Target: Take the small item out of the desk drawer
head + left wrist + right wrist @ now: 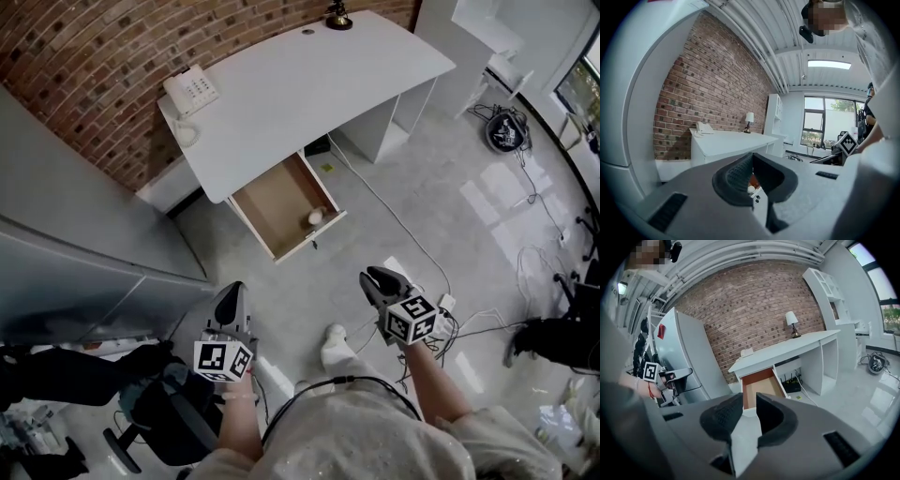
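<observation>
Well back from the desk [309, 84], I am aiming both empty grippers at its open drawer [277, 202]: left gripper [232, 289] clenched, right gripper [373, 277] slightly parted, ready for the small white item [316, 217] lying in the drawer's front corner.

No readable text — just square markers on left cube [223, 359] and right cube [411, 319].

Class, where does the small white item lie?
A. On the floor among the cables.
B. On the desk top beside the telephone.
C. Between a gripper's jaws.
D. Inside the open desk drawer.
D: the small white item lies inside the open drawer, close to its front panel.
</observation>
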`<state>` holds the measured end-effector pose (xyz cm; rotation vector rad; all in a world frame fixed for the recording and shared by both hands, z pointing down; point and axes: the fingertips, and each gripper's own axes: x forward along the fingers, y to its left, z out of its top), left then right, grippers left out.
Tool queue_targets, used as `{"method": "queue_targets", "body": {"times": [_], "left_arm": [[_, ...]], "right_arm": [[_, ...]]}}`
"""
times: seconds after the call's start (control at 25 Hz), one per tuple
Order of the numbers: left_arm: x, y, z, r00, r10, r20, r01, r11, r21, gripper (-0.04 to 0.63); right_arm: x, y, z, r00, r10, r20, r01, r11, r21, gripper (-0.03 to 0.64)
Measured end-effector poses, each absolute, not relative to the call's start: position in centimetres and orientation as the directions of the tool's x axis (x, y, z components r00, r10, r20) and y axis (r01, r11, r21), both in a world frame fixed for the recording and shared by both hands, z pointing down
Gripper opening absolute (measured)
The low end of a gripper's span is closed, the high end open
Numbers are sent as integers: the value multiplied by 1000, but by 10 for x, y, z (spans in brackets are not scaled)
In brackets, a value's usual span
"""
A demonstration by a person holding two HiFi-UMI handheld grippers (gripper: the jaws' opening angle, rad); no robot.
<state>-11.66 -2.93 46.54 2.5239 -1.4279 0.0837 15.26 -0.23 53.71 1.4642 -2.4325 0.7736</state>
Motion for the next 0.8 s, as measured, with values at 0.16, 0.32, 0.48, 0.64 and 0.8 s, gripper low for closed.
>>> {"method": "queue_targets", "body": {"times": [0.16, 0.32, 0.48, 0.64, 0.8], "left_arm": [[-111, -46, 477, 502, -846, 179, -862, -472, 186, 5], [-110, -58, 486, 474, -861, 185, -876, -441, 197, 5], [-108, -75, 497, 482, -852, 205, -873, -449, 188, 5], [-111, -97, 513, 502, -834, 230, -863, -467, 191, 5], [-109, -128, 534, 524, -815, 248, -851, -486, 199, 5]], "right_arm": [[153, -23, 550, -517, -731, 446, -854, 398, -336, 98], [150, -45, 564, -541, -696, 471, -841, 434, -325, 106], [140, -74, 582, -549, -672, 496, -836, 442, -326, 112], [122, -99, 595, -554, -653, 517, -832, 443, -333, 115], [109, -127, 607, -556, -630, 542, -830, 454, -324, 120]]}}
